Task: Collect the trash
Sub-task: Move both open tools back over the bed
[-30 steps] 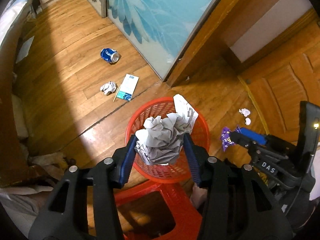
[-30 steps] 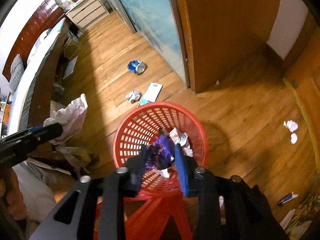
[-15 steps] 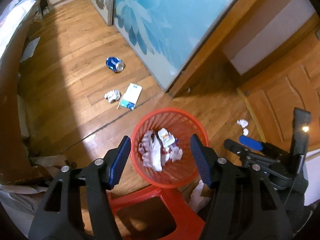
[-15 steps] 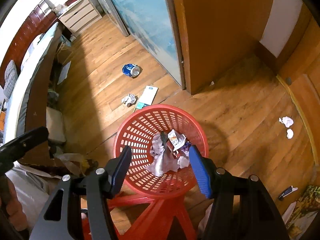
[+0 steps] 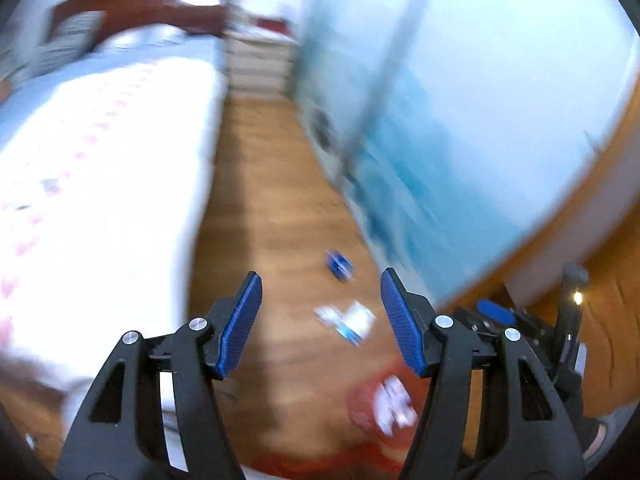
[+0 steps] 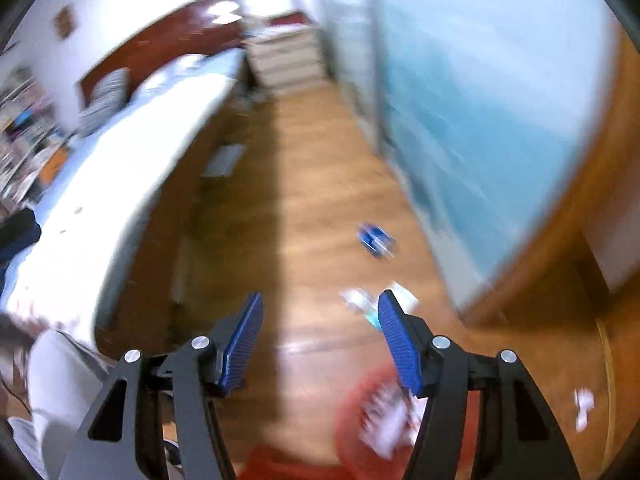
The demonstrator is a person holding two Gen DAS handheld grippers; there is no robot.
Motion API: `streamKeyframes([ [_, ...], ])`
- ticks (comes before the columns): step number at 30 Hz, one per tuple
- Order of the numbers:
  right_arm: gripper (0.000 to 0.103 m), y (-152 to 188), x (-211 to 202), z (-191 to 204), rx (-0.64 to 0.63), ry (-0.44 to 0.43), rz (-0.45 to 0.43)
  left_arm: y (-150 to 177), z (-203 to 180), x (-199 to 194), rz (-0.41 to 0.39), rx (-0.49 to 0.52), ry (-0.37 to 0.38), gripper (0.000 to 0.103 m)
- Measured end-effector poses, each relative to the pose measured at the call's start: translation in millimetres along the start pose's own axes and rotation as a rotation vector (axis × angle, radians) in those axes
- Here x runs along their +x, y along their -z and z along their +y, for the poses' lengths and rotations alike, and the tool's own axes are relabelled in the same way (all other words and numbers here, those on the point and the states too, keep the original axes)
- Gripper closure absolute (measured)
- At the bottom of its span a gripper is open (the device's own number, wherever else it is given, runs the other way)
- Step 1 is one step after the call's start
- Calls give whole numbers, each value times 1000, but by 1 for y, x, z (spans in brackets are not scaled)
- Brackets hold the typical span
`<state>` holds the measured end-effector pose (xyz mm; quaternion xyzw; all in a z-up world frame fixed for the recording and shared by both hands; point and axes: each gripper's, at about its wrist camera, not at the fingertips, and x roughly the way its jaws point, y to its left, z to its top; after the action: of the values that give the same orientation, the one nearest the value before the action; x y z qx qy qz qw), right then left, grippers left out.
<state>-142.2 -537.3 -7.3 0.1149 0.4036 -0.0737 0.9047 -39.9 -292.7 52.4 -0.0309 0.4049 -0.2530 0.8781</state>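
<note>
1. The left claw [image 5: 320, 320] points forward and downward over the wooden floor [image 5: 272, 240]; its blue pads [image 5: 242, 320] stand wide apart with nothing between them.
2. The right claw [image 6: 318, 340] has the same downward tilt, jaws spread and empty.
3. The red basket [image 6: 352, 408] sits low in both views, near the right finger of each claw, with crumpled white paper [image 6: 384, 420] inside. The picture is blurred there.
4. Loose trash lies on the floor ahead: a blue can [image 6: 374, 240] close to the blue sliding door [image 6: 480, 120], and nearer the basket a white wad [image 5: 326, 314] just beside a flat white packet [image 5: 358, 322].
5. More white scraps [image 6: 582, 404] lie on the floor toward the right edge.
6. A bed [image 5: 100, 180] runs along the left edge of the floor.
</note>
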Motion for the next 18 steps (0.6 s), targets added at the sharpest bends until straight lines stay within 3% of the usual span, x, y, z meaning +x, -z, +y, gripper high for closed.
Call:
streamKeyframes([
  [3,43,-27,14,62,-87,-65,-48,-11,68,-40,-89,-114,-87,36],
  [7,42,-61,44,166,-141,-189,-81,-12,158,-70,-142,-217,-206,36],
  [12,41,-79,81,276,-239,-266,-104,-3,251,-67,-155,-224,-352,36],
  [18,41,-94,161,404,-320,-313,-62,-7,359,-36,-141,-317,-398,36],
])
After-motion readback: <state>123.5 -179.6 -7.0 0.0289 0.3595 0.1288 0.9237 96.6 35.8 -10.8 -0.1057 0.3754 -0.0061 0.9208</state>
